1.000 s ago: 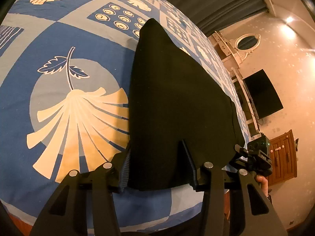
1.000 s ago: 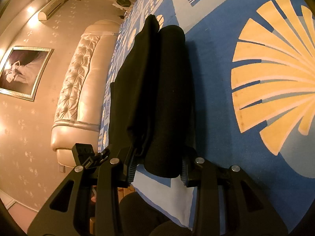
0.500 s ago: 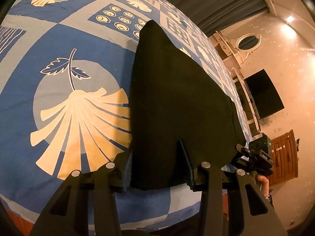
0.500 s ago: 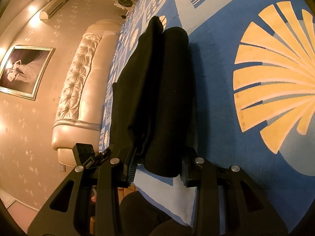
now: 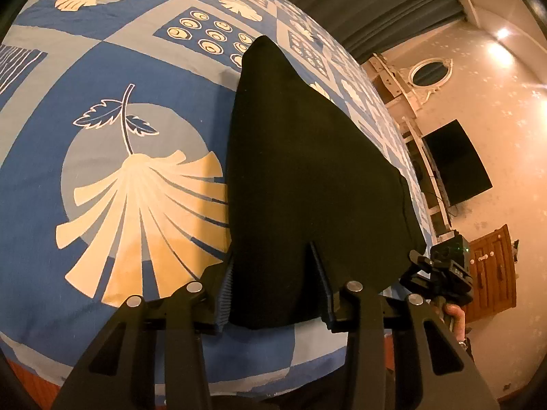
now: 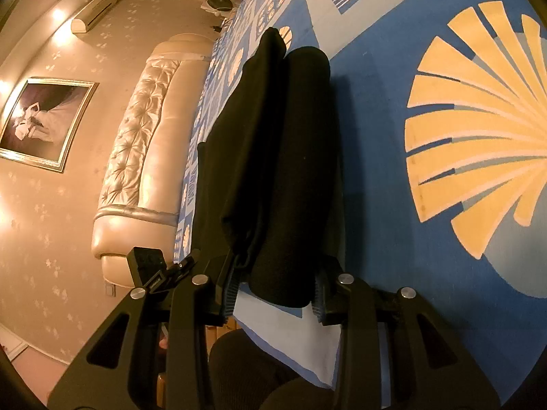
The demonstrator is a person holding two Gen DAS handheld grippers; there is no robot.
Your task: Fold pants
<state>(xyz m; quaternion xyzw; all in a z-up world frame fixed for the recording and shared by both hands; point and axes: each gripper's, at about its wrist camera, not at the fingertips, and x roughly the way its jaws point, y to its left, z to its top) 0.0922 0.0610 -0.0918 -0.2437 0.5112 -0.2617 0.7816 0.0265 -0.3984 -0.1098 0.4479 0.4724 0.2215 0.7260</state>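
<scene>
Pants (image 5: 307,177) lie on the bedspread (image 5: 102,68) at the near edge of the bed, running from 6 toward 12 o'clock — leaf print (image 5: 143,218) just beside them at 9 in the left wrist view. Headboard (image 6: 136,157) stands past the bed at 9 in the right wrist view; television (image 5: 458,160) — at 3 in the left.

Your left wrist view sits right behind the left gripper (image 5: 275,290), angled down and forward across the bed (image 5: 102,68) toward the curtain (image 5: 376,3) and the wall TV (image 5: 456,164). Your right wrist view sits just behind the right gripper (image 6: 273,283), tilted down less steeply, facing along the bed (image 6: 393,102) with the headboard (image 6: 143,143) at left. Both are very close to the black pants (image 5: 307,177) (image 6: 273,157). Shared: pants, leaf-print bedspread; each view catches the other gripper at its edge.
</scene>
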